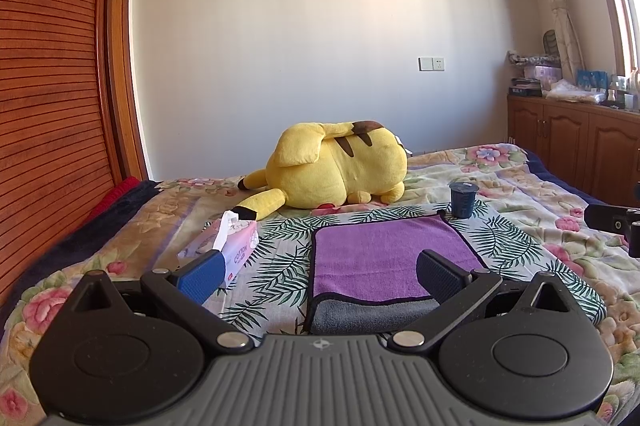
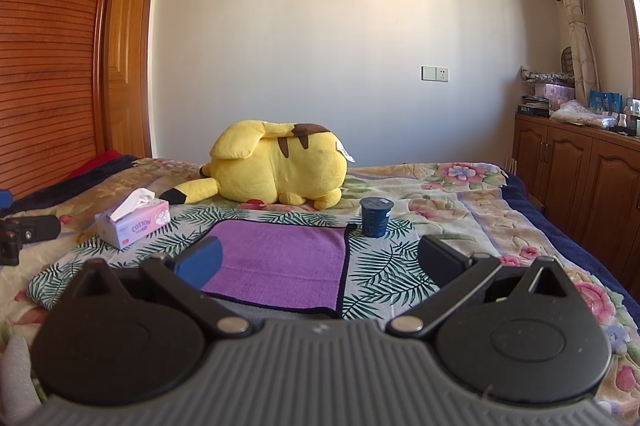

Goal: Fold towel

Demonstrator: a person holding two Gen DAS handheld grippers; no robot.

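Observation:
A purple towel (image 1: 380, 258) with a dark hem lies flat on the flowered bedspread (image 1: 520, 186); its grey underside shows in a strip along the near edge. It also shows in the right wrist view (image 2: 280, 262). My left gripper (image 1: 320, 272) is open and empty, low over the towel's near edge, with its left finger off the towel's left side. My right gripper (image 2: 320, 262) is open and empty, over the towel's near right corner. Each gripper's body shows at the edge of the other's view.
A yellow plush toy (image 1: 336, 166) lies behind the towel. A dark blue cup (image 1: 463, 199) stands at the towel's far right corner. A pink tissue box (image 1: 232, 246) lies to the left. A wooden wardrobe (image 1: 52, 66) stands left, cabinets (image 1: 572, 142) right.

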